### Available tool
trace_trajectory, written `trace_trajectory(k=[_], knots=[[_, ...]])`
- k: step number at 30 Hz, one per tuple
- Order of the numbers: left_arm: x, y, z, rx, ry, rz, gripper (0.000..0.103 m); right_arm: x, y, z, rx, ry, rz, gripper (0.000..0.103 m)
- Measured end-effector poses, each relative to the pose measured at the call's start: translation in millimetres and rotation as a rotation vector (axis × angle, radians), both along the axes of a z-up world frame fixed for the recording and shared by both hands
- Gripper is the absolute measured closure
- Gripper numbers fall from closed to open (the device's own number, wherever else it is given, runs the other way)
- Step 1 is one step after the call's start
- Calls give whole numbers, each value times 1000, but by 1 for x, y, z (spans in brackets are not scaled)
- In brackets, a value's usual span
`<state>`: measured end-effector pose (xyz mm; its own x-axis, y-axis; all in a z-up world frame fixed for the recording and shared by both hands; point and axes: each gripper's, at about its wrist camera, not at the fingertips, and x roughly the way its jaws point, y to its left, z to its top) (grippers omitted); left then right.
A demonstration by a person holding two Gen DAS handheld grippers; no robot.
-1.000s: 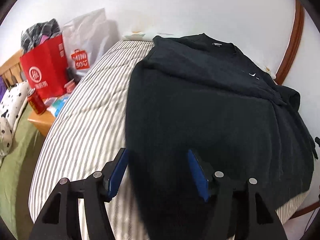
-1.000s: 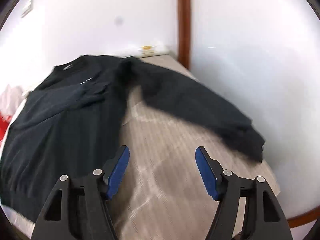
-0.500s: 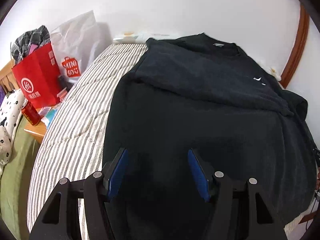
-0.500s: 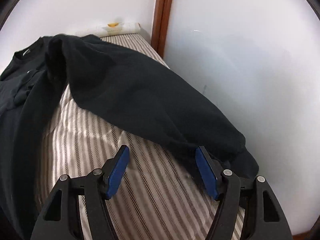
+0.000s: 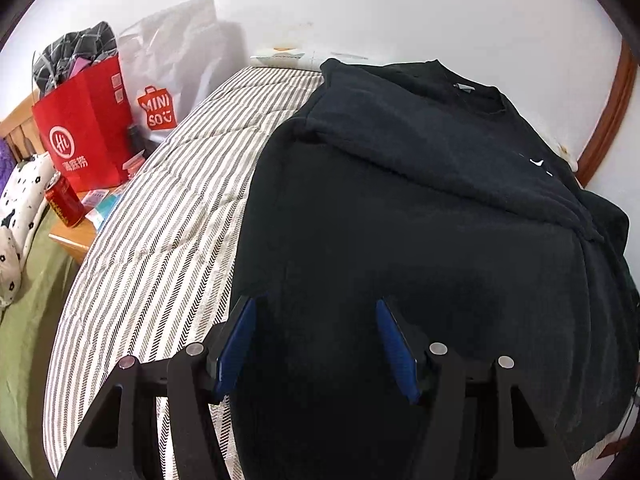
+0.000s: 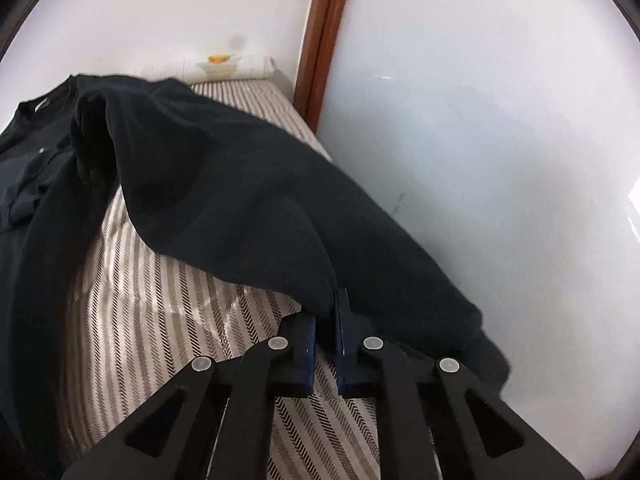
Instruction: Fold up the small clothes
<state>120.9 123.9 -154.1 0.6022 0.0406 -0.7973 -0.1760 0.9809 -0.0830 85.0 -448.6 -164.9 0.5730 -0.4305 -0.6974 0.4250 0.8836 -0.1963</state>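
Observation:
A black long-sleeved sweatshirt (image 5: 420, 220) lies spread on the striped bed (image 5: 168, 216), its collar toward the far wall and one sleeve folded across its chest. My left gripper (image 5: 316, 340) is open and empty, hovering over the sweatshirt's lower body near its left side. In the right wrist view the other sleeve (image 6: 248, 204) stretches along the bed beside the wall. My right gripper (image 6: 326, 320) is shut on the lower edge of that sleeve, which lifts into a small peak at the fingers. The cuff (image 6: 484, 352) lies to the right by the wall.
A red paper bag (image 5: 84, 132) and a white Miniso bag (image 5: 172, 76) stand left of the bed on a wooden nightstand (image 5: 76, 236) with a red can (image 5: 64, 200). White walls and a brown wooden post (image 6: 324, 36) border the bed's right side. A white pack (image 6: 228, 68) sits at the bed's head.
My right gripper moved onto the sleeve and closed on its edge. My left gripper stayed open and shifted a little over the sweatshirt's body.

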Motion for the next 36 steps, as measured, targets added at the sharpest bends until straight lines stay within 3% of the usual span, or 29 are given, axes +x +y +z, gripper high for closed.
trace_trajectory(k=[5, 10, 16, 22, 25, 29, 33, 36], knots=[[-4, 6, 5, 16, -28, -9, 44, -5, 15, 36, -49, -60, -9, 96], [-7, 20, 1, -11, -27, 7, 44, 5, 50, 90, -73, -151, 48, 97], [-8, 31, -4, -50, -9, 2, 44, 38, 143, 154, -100, -263, 236, 97], [-12, 43, -5, -61, -11, 17, 44, 72, 255, 189, -69, -318, 477, 97], [-15, 48, -6, -81, -22, 14, 42, 84, 308, 190, -68, -332, 573, 97], [-20, 50, -6, -92, -31, 11, 41, 113, 370, 165, -58, -286, 650, 96], [-23, 52, -6, -114, -39, 2, 39, 140, 400, 121, -86, -210, 649, 96], [-25, 52, -6, -112, -42, -7, 39, 156, 394, 97, -37, -159, 631, 94]])
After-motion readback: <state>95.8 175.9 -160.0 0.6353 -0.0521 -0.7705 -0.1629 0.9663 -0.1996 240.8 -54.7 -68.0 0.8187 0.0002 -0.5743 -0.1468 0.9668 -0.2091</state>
